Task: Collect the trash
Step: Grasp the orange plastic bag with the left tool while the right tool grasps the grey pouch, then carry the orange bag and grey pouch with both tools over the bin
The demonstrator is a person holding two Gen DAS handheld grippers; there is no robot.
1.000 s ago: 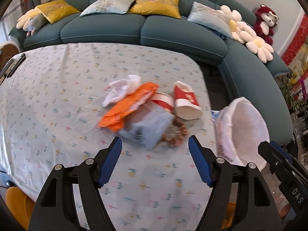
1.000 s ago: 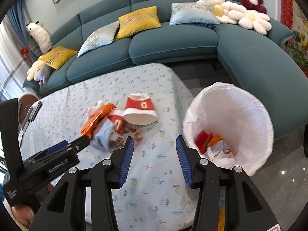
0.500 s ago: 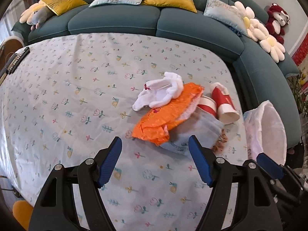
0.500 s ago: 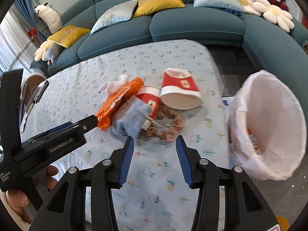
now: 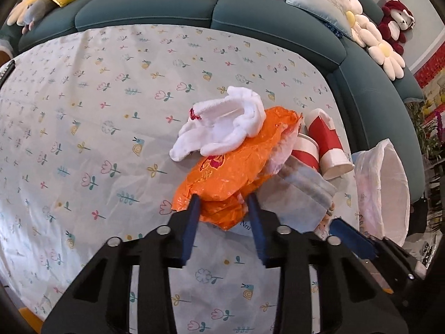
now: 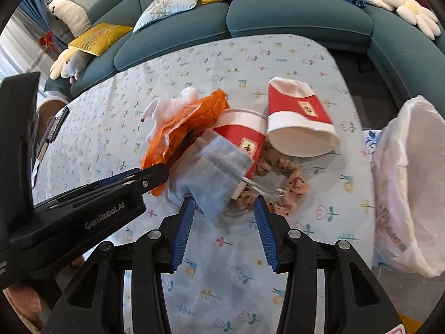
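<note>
The left gripper (image 5: 222, 203) is closing its jaws around the orange bag (image 5: 236, 164) at frame centre, seemingly gripping; squeezing low avoids tearing. The right gripper (image 6: 222, 208) is waiting, jaws apart.

The left tool (image 5: 222, 204) has its two blue fingers (image 5: 192, 217) closed in on either side of the near end of an orange plastic wrapper (image 5: 236, 164), touching it. A crumpled white tissue (image 5: 222, 125) lies on the wrapper's far end. Beside the wrapper sit a pale blue cloth pouch (image 5: 300, 197) and two red-and-white paper cups (image 5: 325, 144) on their sides (one partly tucked under the pile). All rest on the flower-printed worktop (image 5: 83, 111). A white-lined bin (image 5: 389, 192) stands just off the worktop's right edge.
</note>
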